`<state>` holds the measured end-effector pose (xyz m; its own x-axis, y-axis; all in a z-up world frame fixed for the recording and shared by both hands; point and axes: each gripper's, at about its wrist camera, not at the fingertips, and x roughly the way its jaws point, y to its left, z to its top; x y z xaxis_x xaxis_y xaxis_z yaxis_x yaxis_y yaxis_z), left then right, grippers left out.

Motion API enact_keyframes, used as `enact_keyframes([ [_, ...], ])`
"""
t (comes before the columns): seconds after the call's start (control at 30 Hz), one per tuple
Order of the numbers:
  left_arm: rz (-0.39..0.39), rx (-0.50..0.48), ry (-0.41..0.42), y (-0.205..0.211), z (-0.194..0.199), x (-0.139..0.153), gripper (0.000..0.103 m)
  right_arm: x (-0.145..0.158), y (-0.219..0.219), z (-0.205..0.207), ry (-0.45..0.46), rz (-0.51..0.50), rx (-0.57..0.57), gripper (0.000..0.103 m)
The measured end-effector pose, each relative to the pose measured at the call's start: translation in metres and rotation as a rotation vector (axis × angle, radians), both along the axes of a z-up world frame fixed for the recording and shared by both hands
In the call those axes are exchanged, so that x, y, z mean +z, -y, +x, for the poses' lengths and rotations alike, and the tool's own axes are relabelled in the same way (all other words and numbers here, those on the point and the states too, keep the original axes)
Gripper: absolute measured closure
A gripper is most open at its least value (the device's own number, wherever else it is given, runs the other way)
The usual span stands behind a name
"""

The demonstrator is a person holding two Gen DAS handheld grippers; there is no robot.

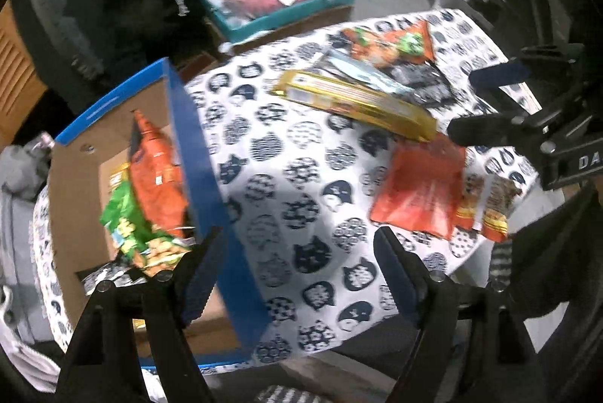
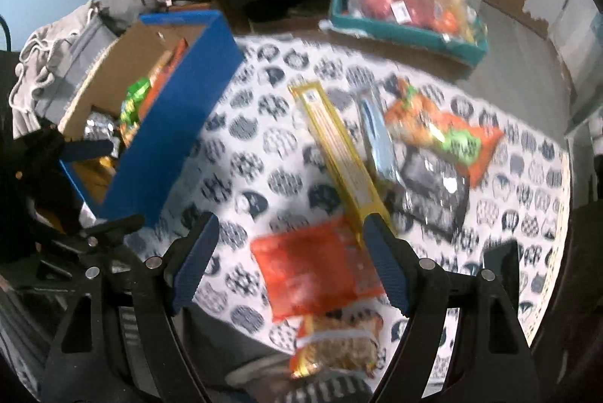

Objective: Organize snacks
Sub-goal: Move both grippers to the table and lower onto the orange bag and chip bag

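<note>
I judge the job partly done: the blue-walled cardboard box (image 1: 196, 154) already holds an orange bag and a green one. Outside it on the cat-print cloth lie a long gold carton (image 2: 339, 154), a flat red pouch (image 2: 312, 267) and others. My left gripper (image 1: 297, 267) and right gripper (image 2: 290, 259) are both released, empty (labels too blurred to read).
</note>
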<state>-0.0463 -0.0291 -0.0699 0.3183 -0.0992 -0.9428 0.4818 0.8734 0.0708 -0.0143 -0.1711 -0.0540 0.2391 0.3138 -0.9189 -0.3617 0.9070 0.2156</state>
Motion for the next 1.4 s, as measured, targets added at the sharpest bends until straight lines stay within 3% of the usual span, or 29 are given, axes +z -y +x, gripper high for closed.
enact_keyframes([
  [0.2, 0.008, -0.048, -0.022, 0.022, -0.005, -0.013, 0.023, -0.028, 0.026, -0.018, -0.072, 0.000, -0.041, 0.025],
  [0.47, 0.032, -0.094, -0.113, 0.046, -0.015, -0.049, 0.023, -0.056, 0.039, -0.040, -0.134, -0.005, -0.052, 0.025],
  [0.97, 0.042, -0.121, -0.170, 0.065, -0.016, -0.078, 0.023, -0.119, 0.046, -0.058, -0.288, -0.121, -0.030, 0.024],
  [1.33, 0.023, -0.085, -0.225, 0.074, -0.003, -0.095, 0.023, -0.135, 0.044, -0.061, -0.299, -0.140, -0.009, 0.024],
  [1.4, 0.018, -0.084, -0.226, 0.078, 0.001, -0.095, 0.023, -0.139, 0.043, -0.064, -0.294, -0.152, 0.005, 0.033],
])
